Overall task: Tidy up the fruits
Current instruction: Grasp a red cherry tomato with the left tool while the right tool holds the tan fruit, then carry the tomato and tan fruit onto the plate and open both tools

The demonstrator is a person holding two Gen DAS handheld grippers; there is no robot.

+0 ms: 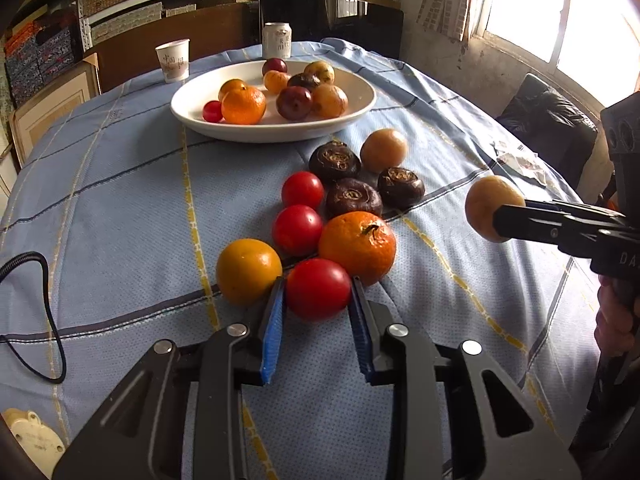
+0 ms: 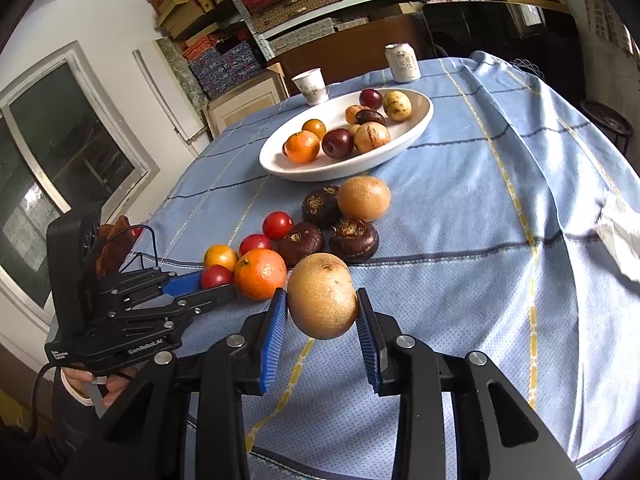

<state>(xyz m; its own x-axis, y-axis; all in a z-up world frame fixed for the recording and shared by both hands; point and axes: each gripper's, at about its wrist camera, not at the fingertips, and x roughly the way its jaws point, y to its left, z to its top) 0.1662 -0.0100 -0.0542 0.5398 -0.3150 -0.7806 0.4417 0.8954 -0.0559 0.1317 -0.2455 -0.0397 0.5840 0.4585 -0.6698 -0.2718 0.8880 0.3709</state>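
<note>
My left gripper (image 1: 318, 280) is low over the blue cloth, its blue pads pressed on either side of a red tomato (image 1: 318, 290) that rests on the table. Right beside it lie a yellow-orange fruit (image 1: 249, 271) and a mandarin (image 1: 357, 246). Behind those are two more tomatoes (image 1: 297, 229), three dark water chestnuts (image 1: 354, 197) and a tan round fruit (image 1: 383, 150). My right gripper (image 2: 322, 296) is shut on another tan round fruit (image 2: 322, 296), held above the cloth to the right of the pile. A white oval plate (image 1: 272, 132) farther back holds several fruits.
A paper cup (image 1: 173, 60) and a drink can (image 1: 277, 40) stand behind the plate. A black cable (image 1: 48, 312) loops over the cloth at the left. Crumpled paper (image 1: 520, 164) lies near the right edge. A person's hand (image 2: 100, 384) holds the left gripper.
</note>
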